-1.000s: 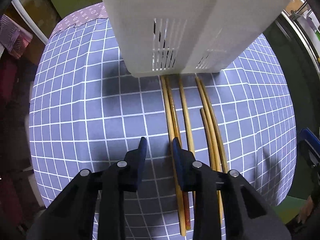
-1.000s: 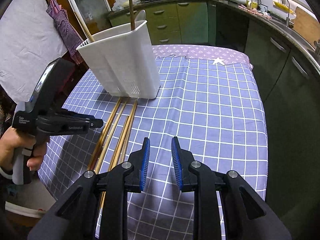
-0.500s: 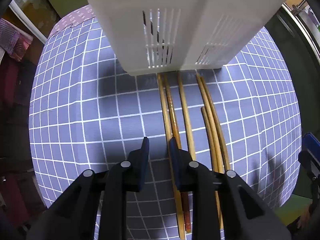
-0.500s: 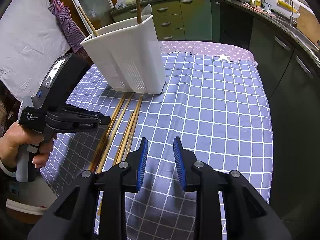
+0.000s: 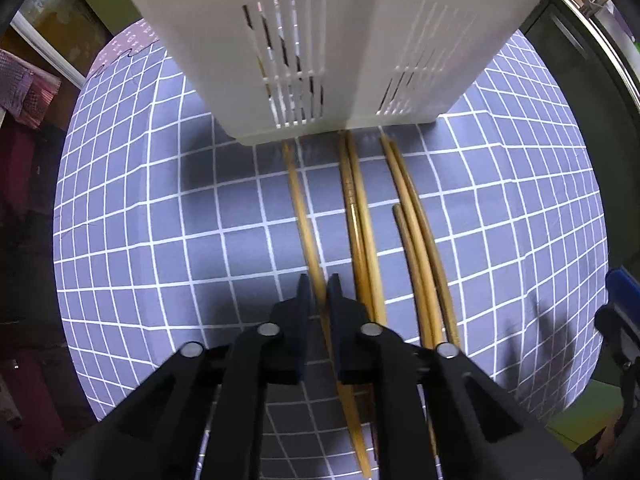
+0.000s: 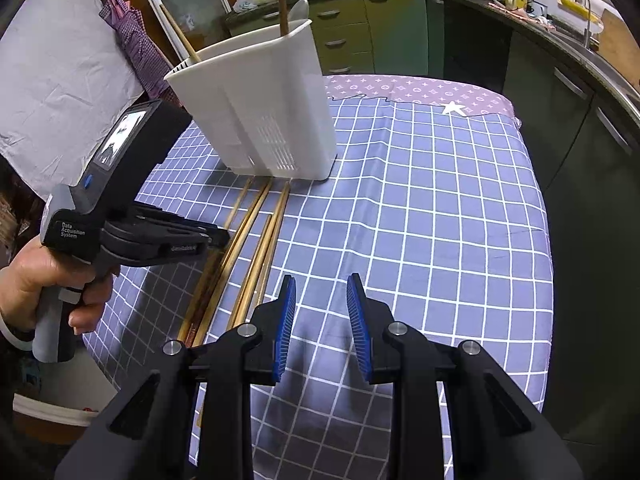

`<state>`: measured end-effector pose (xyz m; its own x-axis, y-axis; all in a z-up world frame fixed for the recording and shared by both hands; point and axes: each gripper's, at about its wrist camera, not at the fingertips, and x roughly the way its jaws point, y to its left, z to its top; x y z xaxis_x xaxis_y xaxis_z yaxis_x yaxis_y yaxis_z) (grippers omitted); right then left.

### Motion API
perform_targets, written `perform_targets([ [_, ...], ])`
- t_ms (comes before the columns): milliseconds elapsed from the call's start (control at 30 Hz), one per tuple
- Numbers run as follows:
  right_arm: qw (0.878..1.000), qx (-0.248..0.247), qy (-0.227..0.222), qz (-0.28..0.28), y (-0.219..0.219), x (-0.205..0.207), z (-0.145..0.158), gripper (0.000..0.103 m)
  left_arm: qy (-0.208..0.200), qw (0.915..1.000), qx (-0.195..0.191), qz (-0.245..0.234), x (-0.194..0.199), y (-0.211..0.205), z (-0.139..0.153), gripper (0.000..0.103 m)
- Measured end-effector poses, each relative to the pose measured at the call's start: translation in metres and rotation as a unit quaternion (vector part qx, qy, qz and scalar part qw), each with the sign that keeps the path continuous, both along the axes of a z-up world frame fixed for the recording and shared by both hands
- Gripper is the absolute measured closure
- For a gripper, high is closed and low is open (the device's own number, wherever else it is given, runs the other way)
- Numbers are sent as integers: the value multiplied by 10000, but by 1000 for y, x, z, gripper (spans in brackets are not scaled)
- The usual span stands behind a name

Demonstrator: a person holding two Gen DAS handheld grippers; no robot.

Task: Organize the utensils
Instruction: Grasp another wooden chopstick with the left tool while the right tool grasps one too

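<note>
Left wrist view: the left tool [image 5: 318, 294] is clenched on the leftmost chopstick [image 5: 302, 204] at lower centre, below the white holder [image 5: 320, 60]; next it likely needs lifting and tipping in.

Right wrist view: the right tool [image 6: 320, 320] hangs released, empty, over the tabletop [image 6: 440, 220], right of the loose chopsticks [image 6: 256, 256].

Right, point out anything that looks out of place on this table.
The chopsticks lie loose on the checked cloth beside the white holder, not in it. One, pinched by the left gripper, lies apart from the rest.
</note>
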<state>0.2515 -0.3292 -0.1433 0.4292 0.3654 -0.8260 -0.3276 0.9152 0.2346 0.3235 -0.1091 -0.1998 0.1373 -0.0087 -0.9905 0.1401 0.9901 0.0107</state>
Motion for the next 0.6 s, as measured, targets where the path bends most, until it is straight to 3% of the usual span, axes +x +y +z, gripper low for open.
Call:
perform_targets([
  [300,9998,-52,202,67,5,2,-10,76,-281,9992,-295,31,-18,17,10,97],
  [600,9973,-86,640,356,44,29,-28,77,-1451,9861,-812,2,-75,52,70,97],
])
